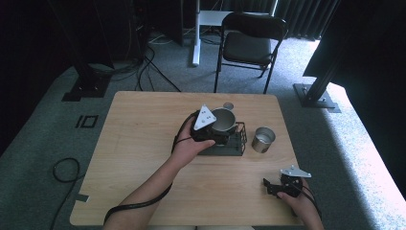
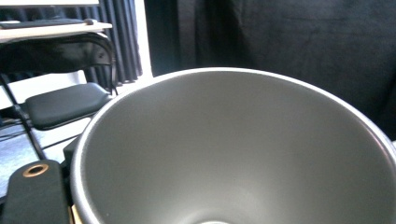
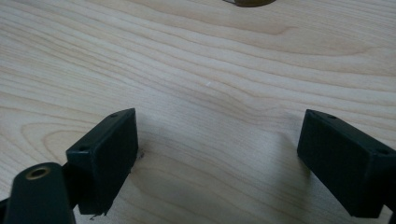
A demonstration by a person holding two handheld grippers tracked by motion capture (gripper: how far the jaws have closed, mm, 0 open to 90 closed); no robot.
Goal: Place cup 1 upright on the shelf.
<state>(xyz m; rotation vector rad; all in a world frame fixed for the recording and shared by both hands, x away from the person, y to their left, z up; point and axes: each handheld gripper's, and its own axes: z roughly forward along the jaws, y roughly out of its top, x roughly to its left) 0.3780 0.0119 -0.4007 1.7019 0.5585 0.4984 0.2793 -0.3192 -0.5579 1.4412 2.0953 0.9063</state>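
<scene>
A light wooden table (image 1: pixel 143 143) with rounded corners stands on grey carpet (image 1: pixel 43 143); its grain runs lengthwise in the right gripper view. A steel cup (image 1: pixel 263 139) stands upright on the table's right half; a smaller round metal item (image 1: pixel 228 105), possibly a lid or a second cup, lies near the far edge. Beyond the table a black folding chair (image 1: pixel 249 45) faces it; beside the chair rises a white desk leg (image 1: pixel 196 33). Black cables (image 1: pixel 148 67) trail across the carpet at far left; a cable loop (image 1: pixel 64 170) lies left of the table. Black frame posts (image 1: pixel 325 67) stand on floor plates at either side; dark curtains (image 2: pixel 280 46) close off the background.
</scene>
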